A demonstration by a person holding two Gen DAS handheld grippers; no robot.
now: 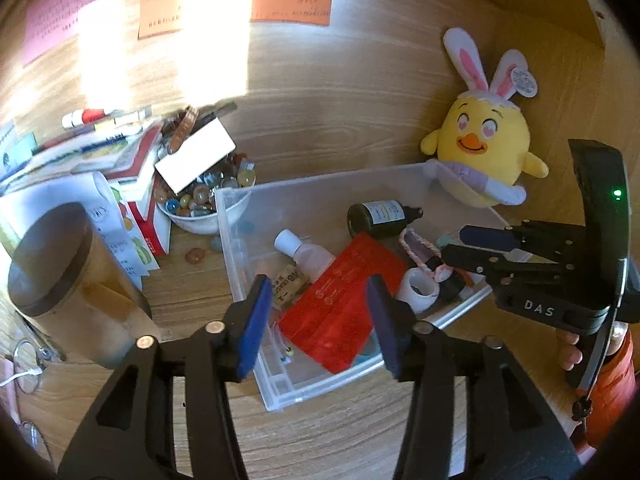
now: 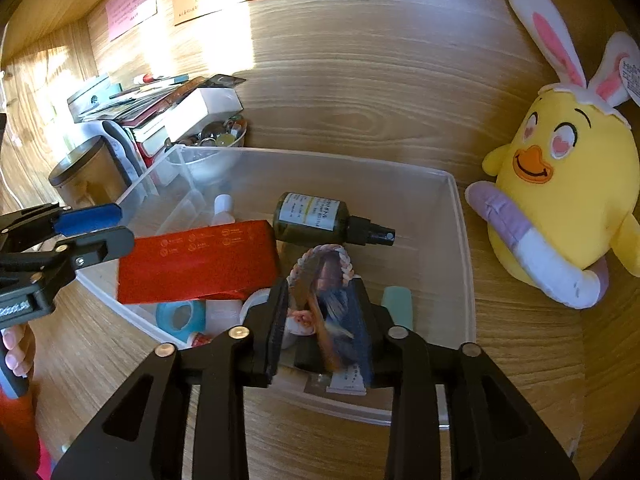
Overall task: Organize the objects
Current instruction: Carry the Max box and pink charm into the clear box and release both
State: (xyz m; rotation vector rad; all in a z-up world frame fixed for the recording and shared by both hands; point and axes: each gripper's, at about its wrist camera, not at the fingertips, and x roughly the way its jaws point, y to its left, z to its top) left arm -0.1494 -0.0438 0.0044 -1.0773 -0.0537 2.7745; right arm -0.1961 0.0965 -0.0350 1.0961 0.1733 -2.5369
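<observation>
A clear plastic bin (image 1: 256,280) (image 2: 464,240) sits on the wooden desk. In it lie a red packet (image 1: 344,300) (image 2: 200,260), a dark green spray bottle (image 1: 380,216) (image 2: 316,220), a small clear bottle with a white cap (image 1: 308,254), a white tape roll (image 1: 418,290) and a blue tape roll (image 2: 180,316). My left gripper (image 1: 320,320) is open, hovering over the bin's near side above the red packet. My right gripper (image 2: 324,320) (image 1: 464,246) is over the bin's right end, shut on a dark oval item with a pink braided edge (image 2: 324,280).
A yellow chick plush with bunny ears (image 1: 480,148) (image 2: 560,200) sits behind the bin's right end. At left are a white bowl of marbles (image 1: 200,200), stacked books and papers (image 1: 100,152), a lidded jar (image 1: 60,268) and a loose marble (image 1: 195,255). Sticky notes (image 1: 292,0) hang on the back wall.
</observation>
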